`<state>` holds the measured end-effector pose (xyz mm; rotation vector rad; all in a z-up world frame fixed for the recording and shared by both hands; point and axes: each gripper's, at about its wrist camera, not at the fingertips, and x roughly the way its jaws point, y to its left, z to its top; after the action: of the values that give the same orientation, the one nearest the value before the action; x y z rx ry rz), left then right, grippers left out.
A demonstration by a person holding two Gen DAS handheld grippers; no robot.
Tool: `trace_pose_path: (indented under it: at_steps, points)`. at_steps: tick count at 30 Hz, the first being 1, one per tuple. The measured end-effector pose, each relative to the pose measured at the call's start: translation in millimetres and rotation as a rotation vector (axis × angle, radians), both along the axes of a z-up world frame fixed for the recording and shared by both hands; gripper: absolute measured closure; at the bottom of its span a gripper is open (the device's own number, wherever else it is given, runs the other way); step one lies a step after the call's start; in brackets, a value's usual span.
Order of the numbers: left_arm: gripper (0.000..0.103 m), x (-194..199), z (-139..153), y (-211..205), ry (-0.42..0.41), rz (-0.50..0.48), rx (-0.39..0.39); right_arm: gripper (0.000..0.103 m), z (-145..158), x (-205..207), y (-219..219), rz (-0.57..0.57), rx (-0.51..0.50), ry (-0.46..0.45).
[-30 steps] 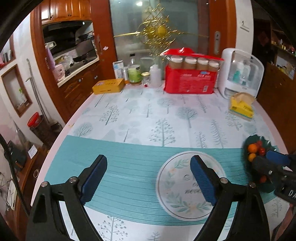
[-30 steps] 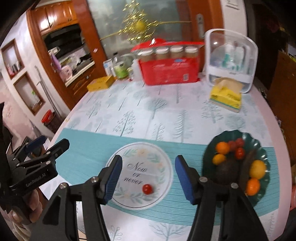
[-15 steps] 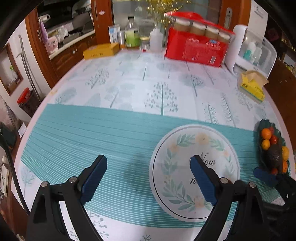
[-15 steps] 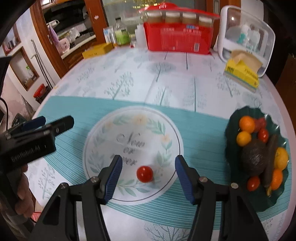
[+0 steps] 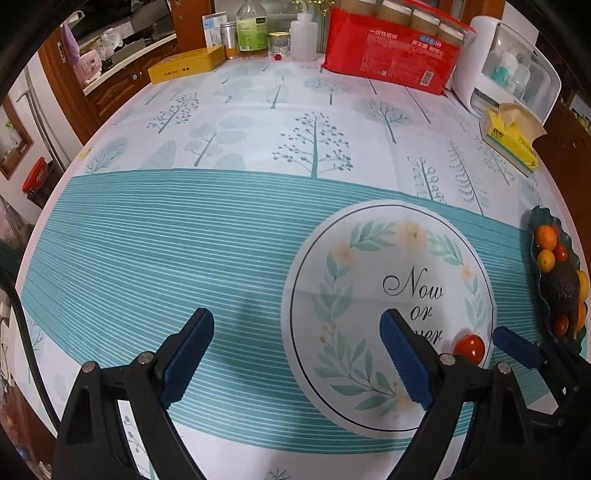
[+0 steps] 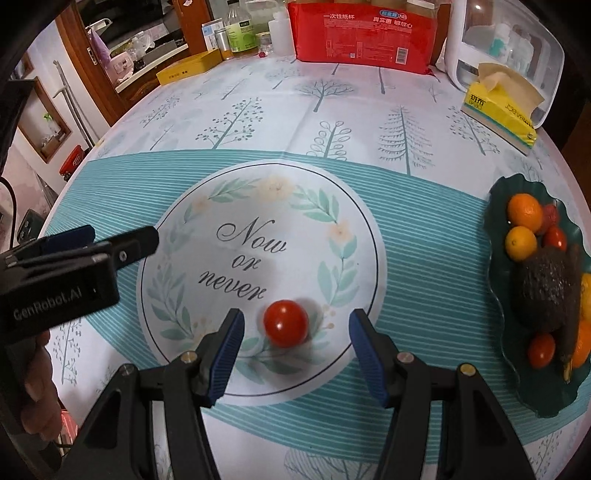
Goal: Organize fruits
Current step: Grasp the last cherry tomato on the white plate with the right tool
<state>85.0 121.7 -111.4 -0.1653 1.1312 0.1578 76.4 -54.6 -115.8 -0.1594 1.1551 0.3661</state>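
Observation:
A red cherry tomato (image 6: 286, 323) lies on the white round print of the tablecloth, between the tips of my open right gripper (image 6: 295, 328) and apart from both pads. It also shows in the left wrist view (image 5: 469, 348). A dark green plate (image 6: 496, 206) at the right holds oranges, cherry tomatoes and an avocado (image 6: 546, 288); the plate also shows in the left wrist view (image 5: 535, 218). My left gripper (image 5: 295, 347) is open and empty over the teal stripes, left of the tomato.
At the table's far edge stand a red package of paper cups (image 6: 360, 33), a yellow tissue box (image 6: 502, 107), a white container (image 6: 517, 44), bottles (image 5: 253, 29) and a yellow box (image 5: 186, 66).
Both grippers have come lower and closer to the table. The right gripper has moved forward so that the tomato now sits between its fingers.

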Motion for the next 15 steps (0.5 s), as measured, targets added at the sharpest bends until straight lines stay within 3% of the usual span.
trace_pose_path:
  at_steps: [12,15]
  points:
    - [0.012,0.1,-3.7,-10.8,0.014,-0.019,-0.004,0.076,-8.7,-1.1,3.7,0.024,-0.013,-0.010]
    - [0.012,-0.8,-2.5,-15.1,0.012,-0.031,0.001,0.077,-8.8,-2.1,3.8,0.027,-0.016,-0.016]
